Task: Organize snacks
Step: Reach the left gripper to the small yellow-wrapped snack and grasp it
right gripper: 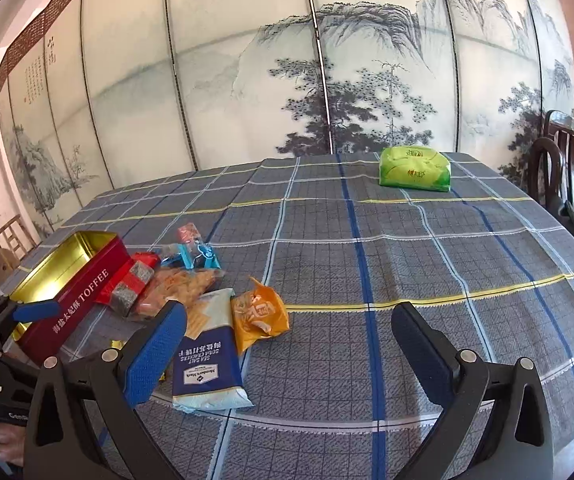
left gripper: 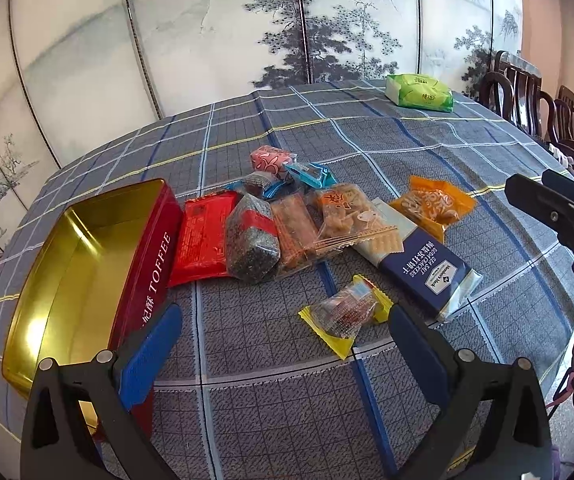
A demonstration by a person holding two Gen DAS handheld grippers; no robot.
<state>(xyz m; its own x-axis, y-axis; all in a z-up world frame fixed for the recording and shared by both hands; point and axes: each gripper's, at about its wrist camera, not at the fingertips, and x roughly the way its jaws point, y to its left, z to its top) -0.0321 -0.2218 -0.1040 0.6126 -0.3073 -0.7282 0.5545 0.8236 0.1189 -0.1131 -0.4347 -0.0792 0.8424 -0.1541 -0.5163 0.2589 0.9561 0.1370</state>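
Left wrist cam sits low & close over the toffee tin (left gripper: 87,264), facing the painted screen (left gripper: 215,40). Right wrist cam sits right of the tin (right gripper: 67,280), further back, same heading. Both share tin, snack pile, green tissue pack (right gripper: 415,169).

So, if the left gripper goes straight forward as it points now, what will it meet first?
Probably the small yellow-edged snack packet, which lies on the tablecloth just ahead of the open left gripper, nearer its right finger. Beyond it lies the snack pile. Depth is hard to judge here.
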